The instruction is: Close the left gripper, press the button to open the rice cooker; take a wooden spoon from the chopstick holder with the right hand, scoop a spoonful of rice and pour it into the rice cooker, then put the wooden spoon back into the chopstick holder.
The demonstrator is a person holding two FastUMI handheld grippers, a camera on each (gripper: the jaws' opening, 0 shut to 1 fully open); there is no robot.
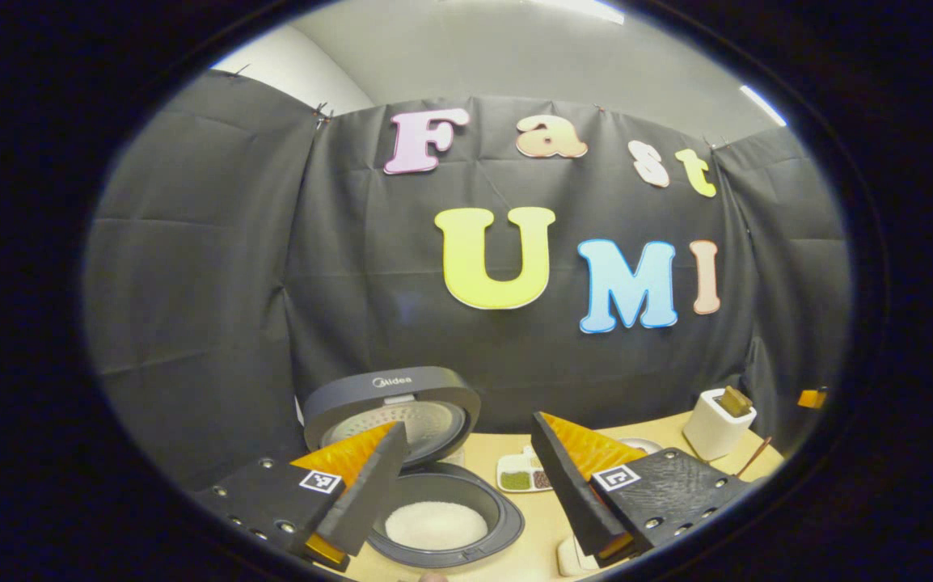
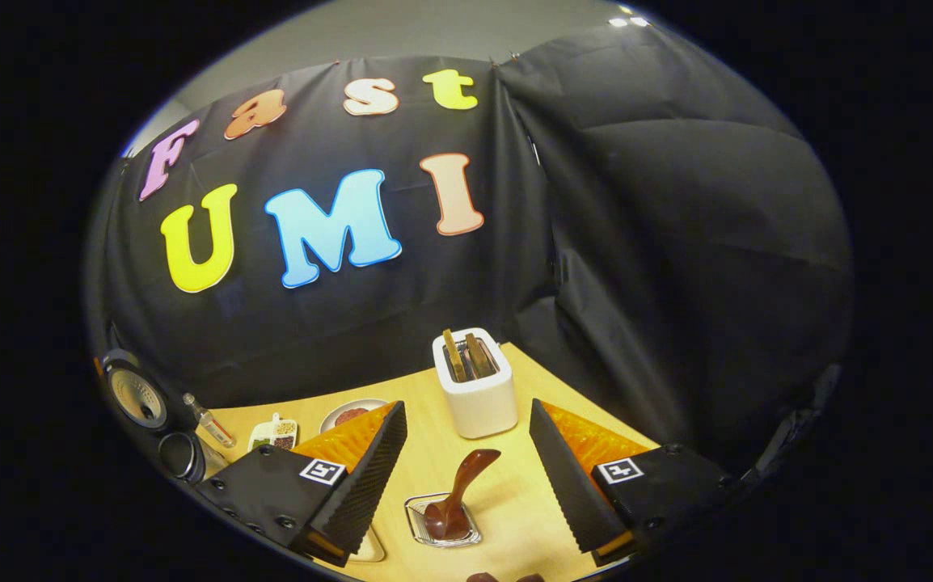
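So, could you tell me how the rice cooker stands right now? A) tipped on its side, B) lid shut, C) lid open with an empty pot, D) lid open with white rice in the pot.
D: in the left gripper view the rice cooker has its lid raised, and white rice lies in the pot.

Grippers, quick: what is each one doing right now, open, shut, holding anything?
Left gripper: open, holding nothing, above the open rice cooker.
Right gripper: open, holding nothing, wooden spoon ahead.
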